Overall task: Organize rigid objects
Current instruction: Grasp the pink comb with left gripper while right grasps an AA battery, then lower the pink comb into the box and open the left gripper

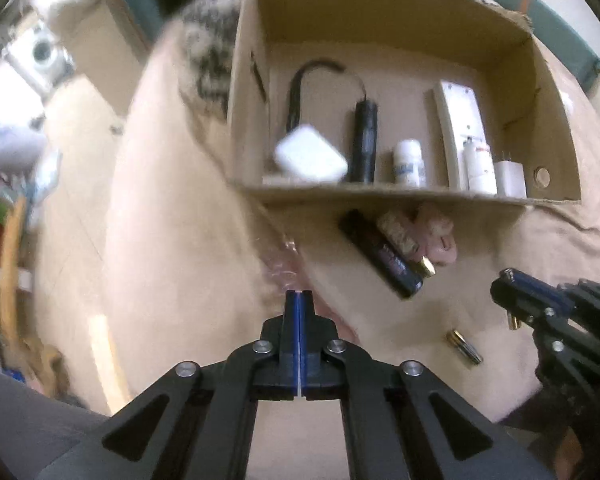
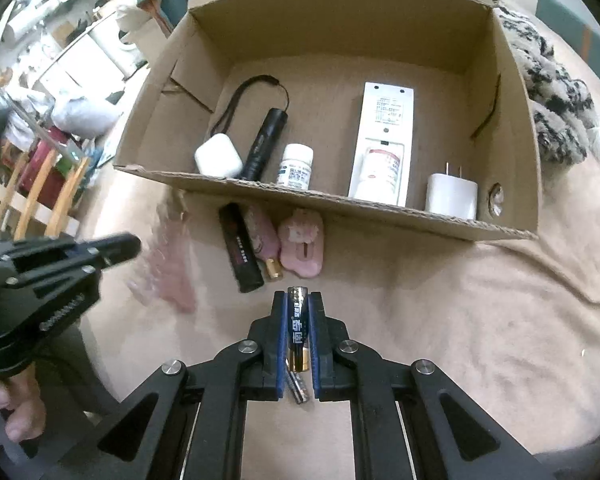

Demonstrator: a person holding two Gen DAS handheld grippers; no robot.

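A cardboard box [image 2: 380, 208] lies on a beige cloth and holds a white earbud case [image 2: 218, 156], a black flashlight [image 2: 266, 144], a white pill bottle [image 2: 296, 172], a white remote [image 2: 386, 136] and a white plug charger [image 2: 452, 192]. My right gripper [image 2: 299, 304] is shut on a black and gold battery [image 2: 299, 328], above the cloth in front of the box. A second battery [image 2: 298, 388] lies under it. My left gripper [image 1: 299, 296] is shut and empty. The box [image 1: 380, 196] and my right gripper [image 1: 508, 296] also show in the left wrist view.
In front of the box lie a black tube [image 2: 240, 252], a gold-capped pink item [image 2: 266, 248], a pink plush-like item [image 2: 302, 244] and a clear pink wrapper [image 2: 168, 276]. A spotted furry blanket [image 2: 556, 92] is at the right. Wooden furniture [image 2: 32, 196] stands left.
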